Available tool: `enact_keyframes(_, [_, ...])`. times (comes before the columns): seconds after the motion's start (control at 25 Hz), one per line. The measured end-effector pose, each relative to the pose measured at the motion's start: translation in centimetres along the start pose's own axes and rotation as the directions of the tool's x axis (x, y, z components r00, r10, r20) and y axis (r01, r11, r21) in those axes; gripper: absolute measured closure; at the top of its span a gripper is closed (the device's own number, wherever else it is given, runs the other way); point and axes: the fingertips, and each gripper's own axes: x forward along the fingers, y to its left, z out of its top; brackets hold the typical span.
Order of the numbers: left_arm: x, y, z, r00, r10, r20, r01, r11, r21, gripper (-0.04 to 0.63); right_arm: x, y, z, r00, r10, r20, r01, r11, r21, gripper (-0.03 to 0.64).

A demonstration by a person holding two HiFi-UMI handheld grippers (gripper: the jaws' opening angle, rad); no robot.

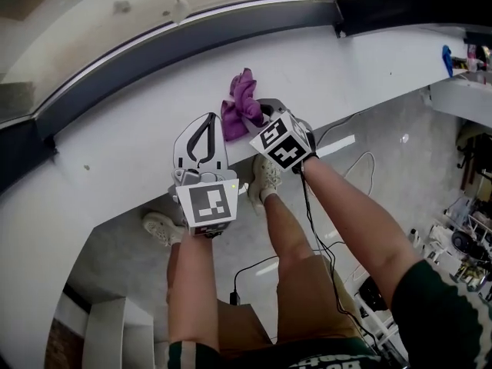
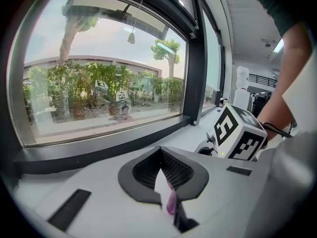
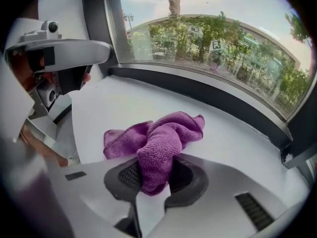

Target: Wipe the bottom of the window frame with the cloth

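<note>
White sill [image 1: 108,160] curves below the dark bottom rail of the window frame [image 1: 192,41], seen from above by a person who stands at it in two pale shoes [image 1: 163,227] on a grey floor [image 1: 384,183]. One cloth [image 1: 243,102] is in the scene, and there are two grippers, each with one black-and-white marker cube.

The cloth is purple towelling with a stitched edge, bunched into a loose knot rather than spread flat. It lies on the sill just short of the rail, apart from it.

The right gripper [image 1: 260,114] has its jaws closed on a fold at the near end of the cloth, and the rest spills forward onto the white surface. The left gripper [image 1: 206,129] sits just beside it to the left, over bare sill. Its jaws are drawn together to a narrow slit and grip nothing. A sliver of purple shows low in that slit, too small to identify.

Trees and hedges [image 2: 99,88] fill the glass beyond.
</note>
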Motion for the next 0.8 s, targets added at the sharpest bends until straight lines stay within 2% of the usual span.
enact_keyframes(0.2, [-2.4, 2.9, -0.9, 0.999, 0.038, 0.000, -0.038, 0.999, -0.021, 0.588, 1.4, 4.2, 2.5, 0.999, 0.044, 0.000, -0.044, 0.997, -0.069, 0.518])
enact_keyframes(0.8, [-11.3, 12.3, -4.4, 0.983, 0.181, -0.009, -0.181, 0.981, -0.063, 0.588, 5.5, 14.3, 10.1, 0.994, 0.107, 0.023, -0.103, 0.984, -0.144, 0.518])
